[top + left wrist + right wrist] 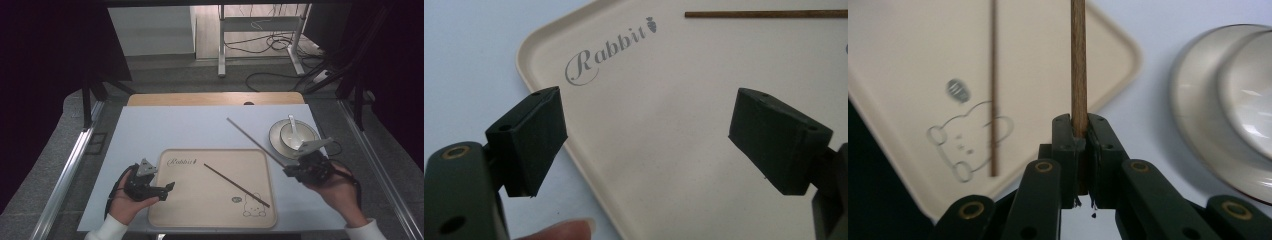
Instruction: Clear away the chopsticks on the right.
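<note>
A beige tray point(200, 210) with "Rabbit" lettering and a rabbit drawing lies at the table's near middle. One brown chopstick point(236, 185) lies diagonally on it. My right gripper point(292, 171) is shut on the end of a second chopstick point(252, 140), which points up and left over the tray's right corner; the right gripper view shows the stick point(1078, 65) pinched between the jaws. My left gripper point(169, 188) stands open over the tray's left edge point(544, 60), nothing between its fingers point(531, 140).
A plate point(276, 142) holding a white bowl point(291, 136) with a spoon point(292, 125) sits at the right of the pale blue table cover point(165, 125). Beyond the table are a desk frame and cables on the floor.
</note>
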A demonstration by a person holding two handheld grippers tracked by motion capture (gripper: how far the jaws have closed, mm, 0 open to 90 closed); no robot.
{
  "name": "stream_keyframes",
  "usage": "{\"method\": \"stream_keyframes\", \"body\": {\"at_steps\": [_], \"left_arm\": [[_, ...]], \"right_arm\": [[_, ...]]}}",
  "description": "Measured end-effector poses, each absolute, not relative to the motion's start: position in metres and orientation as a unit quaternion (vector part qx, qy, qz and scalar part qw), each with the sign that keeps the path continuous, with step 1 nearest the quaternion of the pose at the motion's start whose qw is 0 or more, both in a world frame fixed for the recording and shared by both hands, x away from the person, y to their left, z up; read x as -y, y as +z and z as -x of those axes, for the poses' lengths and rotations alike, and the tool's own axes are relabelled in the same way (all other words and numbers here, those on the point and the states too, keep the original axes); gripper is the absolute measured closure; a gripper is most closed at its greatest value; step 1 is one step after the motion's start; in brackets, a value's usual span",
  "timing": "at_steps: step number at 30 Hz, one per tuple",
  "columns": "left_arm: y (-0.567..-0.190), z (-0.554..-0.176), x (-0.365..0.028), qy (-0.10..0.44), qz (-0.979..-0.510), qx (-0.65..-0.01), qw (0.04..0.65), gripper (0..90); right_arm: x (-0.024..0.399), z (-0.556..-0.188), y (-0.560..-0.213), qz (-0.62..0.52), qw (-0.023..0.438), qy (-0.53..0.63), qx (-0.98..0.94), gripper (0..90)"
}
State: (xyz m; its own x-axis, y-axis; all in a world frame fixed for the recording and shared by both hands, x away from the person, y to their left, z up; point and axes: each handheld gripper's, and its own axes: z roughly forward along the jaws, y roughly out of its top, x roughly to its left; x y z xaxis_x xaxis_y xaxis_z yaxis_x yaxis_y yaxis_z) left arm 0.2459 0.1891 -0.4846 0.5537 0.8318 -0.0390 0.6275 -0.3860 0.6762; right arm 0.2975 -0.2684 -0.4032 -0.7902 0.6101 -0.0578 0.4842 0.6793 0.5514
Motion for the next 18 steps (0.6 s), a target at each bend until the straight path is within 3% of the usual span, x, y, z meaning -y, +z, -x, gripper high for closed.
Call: {"method": "stream_keyframes", "body": {"at_steps": [12, 18], "left_arm": [[-0.483, -0.245, -0.189, 0.156, -0.818, -0.443, 0.332, 15.5], [-0.483, -0.245, -0.19, 0.156, -0.818, -0.442, 0.332, 15.5]], "right_arm": [[0.205, -0.278, -0.461, -0.246, 0.061, 0.193, -0.948, 83.6], [0.196, -0.279, -0.482, -0.247, 0.052, 0.159, -0.955, 83.5]]}}
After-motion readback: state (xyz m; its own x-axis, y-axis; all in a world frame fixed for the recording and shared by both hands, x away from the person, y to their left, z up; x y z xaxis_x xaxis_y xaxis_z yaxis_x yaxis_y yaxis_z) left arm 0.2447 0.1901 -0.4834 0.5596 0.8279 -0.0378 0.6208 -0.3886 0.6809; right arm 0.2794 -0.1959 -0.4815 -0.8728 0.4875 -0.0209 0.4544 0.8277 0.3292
